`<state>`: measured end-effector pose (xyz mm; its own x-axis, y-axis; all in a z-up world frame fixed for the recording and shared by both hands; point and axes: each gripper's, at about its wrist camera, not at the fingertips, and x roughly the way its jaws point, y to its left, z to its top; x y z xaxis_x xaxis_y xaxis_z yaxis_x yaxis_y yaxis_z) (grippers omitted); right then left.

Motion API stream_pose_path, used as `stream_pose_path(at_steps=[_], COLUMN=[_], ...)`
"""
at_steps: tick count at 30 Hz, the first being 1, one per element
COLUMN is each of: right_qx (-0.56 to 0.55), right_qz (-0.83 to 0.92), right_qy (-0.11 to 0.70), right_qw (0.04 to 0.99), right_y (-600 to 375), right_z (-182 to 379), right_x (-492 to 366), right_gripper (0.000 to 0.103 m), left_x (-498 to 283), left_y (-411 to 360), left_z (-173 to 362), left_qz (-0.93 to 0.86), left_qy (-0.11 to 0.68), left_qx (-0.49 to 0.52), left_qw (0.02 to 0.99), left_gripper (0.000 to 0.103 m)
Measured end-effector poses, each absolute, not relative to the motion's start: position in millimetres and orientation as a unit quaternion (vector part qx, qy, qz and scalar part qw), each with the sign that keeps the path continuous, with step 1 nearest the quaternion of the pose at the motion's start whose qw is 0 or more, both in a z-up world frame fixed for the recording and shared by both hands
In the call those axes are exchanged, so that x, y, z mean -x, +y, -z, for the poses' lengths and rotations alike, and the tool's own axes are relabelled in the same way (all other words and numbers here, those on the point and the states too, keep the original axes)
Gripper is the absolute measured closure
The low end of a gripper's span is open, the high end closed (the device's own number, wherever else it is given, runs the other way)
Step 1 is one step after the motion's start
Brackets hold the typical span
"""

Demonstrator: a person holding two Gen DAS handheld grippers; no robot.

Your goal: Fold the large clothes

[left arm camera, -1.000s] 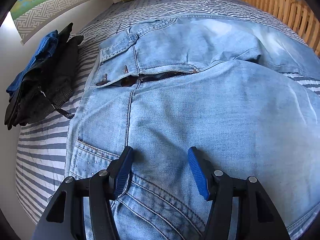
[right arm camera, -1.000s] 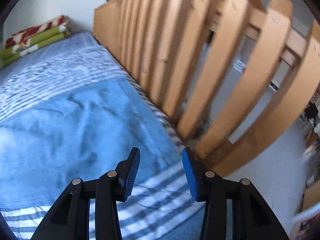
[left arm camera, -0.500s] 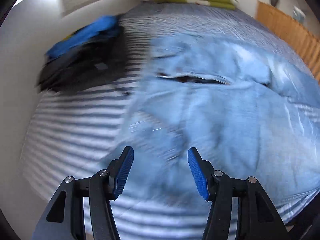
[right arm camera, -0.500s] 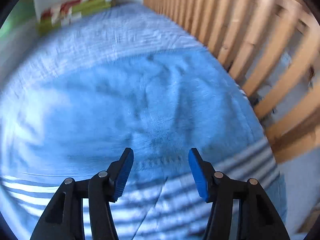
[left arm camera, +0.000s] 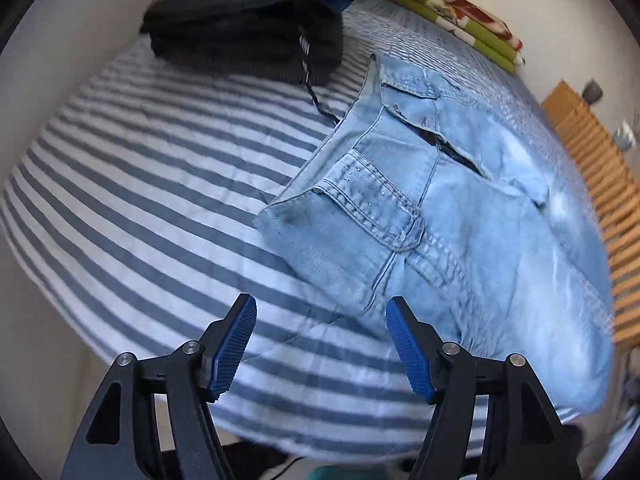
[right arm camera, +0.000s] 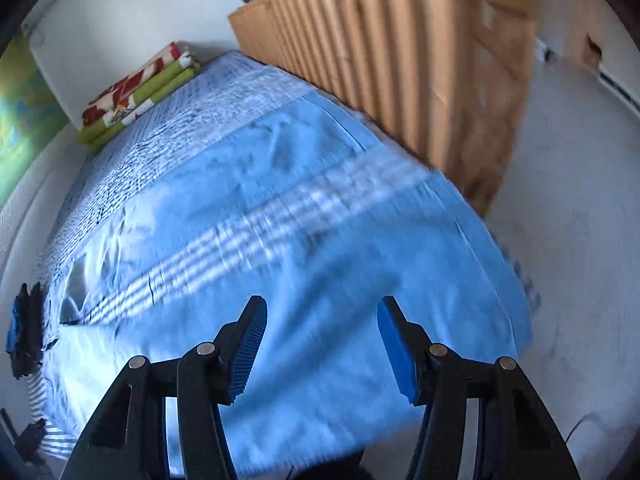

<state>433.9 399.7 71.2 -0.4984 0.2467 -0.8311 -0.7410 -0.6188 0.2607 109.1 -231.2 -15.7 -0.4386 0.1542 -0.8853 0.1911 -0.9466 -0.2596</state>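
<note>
Light-blue denim jeans (left arm camera: 460, 216); grey-white striped bedsheet (left arm camera: 140, 184); black-blue clothes pile (left arm camera: 248, 32); green-red blanket (left arm camera: 452, 12).

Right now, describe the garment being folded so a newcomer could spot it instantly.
Start at the bed with the grey-and-white striped sheet. The light blue jeans lie spread across its middle, waistband toward the dark folded clothes pile near the wall. Pale washed denim with stitched pockets sets them apart from that black-and-blue pile and the green-red blanket.

1. We see soft, even daylight in both views, with no hard shadows.
2. Motion blur smears the jeans (right arm camera: 320, 240) and wooden slats (right arm camera: 400, 60) in the right view.
3. Fisheye bending curves the striped bed (left arm camera: 140, 200); dark vignette rings every edge.
</note>
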Motion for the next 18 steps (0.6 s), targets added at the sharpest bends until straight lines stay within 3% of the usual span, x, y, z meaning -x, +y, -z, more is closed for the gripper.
stream_pose_path(at_steps=[6,7,9,12,14,18], right_qx=[0.384,0.378,0.363,0.345,0.333,0.293], right_qz=[-0.778,-0.774,-0.763,-0.741,-0.731,-0.712], right_qy=[0.367,0.378,0.414,0.462,0.488,0.541], right_qw=[0.336,0.340,0.340,0.343,0.342,0.337], right_y=[399.0,400.8,404.9,411.1,415.1,424.0], right_z=[-43.7,-39.9,-29.6,-10.5,1.5,26.5], right_x=[-486.7,-495.0,-511.5,-533.6,-544.2,-556.7], right_gripper=[0.049,0.049,0.047,0.047,0.046,0.046], left_x=[-89.4,-86.6,-82.6,-77.4,-76.3,-78.1], left_y=[-227.1,-224.7,-222.4,-222.6,-225.8,-230.2], left_z=[27.8,27.5,27.7,28.4,27.9,27.3], left_qz=[0.825,0.825,0.824,0.823,0.823,0.820], left_qy=[0.196,0.196,0.189,0.181,0.187,0.200], left_qx=[-0.529,-0.529,-0.533,-0.538,-0.536,-0.536], left_qw=[0.010,0.007,0.010,0.023,0.023,0.024], left_gripper=[0.037,0.041,0.066,0.086,0.092,0.090])
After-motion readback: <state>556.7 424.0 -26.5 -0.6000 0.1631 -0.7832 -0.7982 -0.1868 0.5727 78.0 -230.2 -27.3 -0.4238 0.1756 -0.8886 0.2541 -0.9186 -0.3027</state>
